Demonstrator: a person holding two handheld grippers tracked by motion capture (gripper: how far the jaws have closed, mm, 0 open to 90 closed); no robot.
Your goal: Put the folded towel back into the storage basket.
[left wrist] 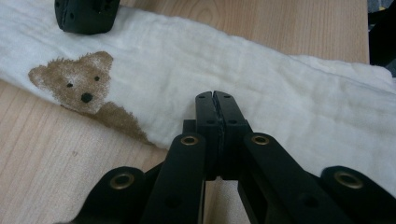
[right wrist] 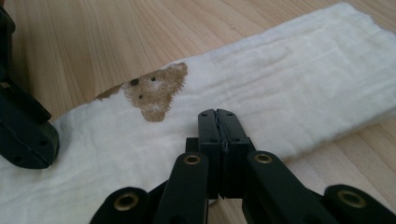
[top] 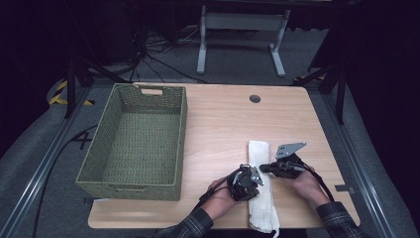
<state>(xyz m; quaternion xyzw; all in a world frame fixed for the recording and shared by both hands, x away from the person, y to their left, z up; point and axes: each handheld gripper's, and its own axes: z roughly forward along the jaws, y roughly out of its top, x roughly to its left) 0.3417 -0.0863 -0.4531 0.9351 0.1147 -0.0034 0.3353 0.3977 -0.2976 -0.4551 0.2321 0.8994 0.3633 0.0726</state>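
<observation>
Nearest the table's front edge, one white folded cloth (top: 261, 191) lies lengthwise on the wooden table (top: 218, 124), its near end hanging just over the edge. One brown bear face (left wrist: 77, 84) is printed on it. Two grippers meet over the cloth's middle: the left gripper (left wrist: 215, 100) comes in from the cloth's left side, the right gripper (right wrist: 217, 116) from its right. Each one's jaws are pressed together with nothing between them, tips poised over the white fabric. Further left sits one green woven basket (top: 182, 134), well apart from the cloth. One round grommet hole (top: 255, 98) marks the far side.
</observation>
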